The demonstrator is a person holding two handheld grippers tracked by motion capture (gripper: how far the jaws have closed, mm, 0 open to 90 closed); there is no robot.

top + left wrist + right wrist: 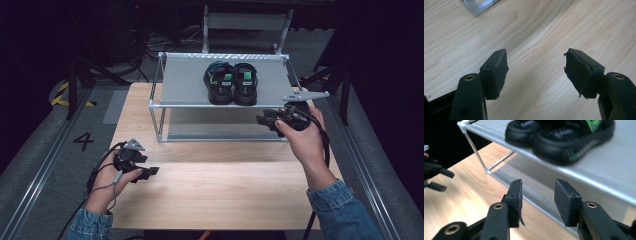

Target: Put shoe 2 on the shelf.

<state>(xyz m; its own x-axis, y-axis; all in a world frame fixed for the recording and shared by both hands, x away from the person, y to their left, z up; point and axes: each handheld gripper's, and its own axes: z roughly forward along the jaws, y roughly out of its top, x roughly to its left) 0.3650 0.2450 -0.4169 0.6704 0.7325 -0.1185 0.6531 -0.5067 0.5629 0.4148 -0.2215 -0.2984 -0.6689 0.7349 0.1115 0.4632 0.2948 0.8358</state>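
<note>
Right gripper [537,202] fingers apart, empty, near rack [185,80] w/ shoes [231,82]; left gripper [536,72] also apart over bench [210,185].

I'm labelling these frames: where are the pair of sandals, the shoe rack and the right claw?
pair of sandals [231,84], high view, where both meet
shoe rack [182,80], high view, bare top shelf
right claw [537,195], right gripper view, between fingertips

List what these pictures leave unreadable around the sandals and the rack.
- Print on the sandals' toes and soles: motion-blurred in the right gripper view, too small in the high view.
- Sandals' heels and straps: cut off by the top edge of the right gripper view.
- Rack's lower shelf: mostly hidden under the top shelf in the high view.
- Rack in the left gripper view: just a corner foot shows; the top edge cuts the rest.
</note>
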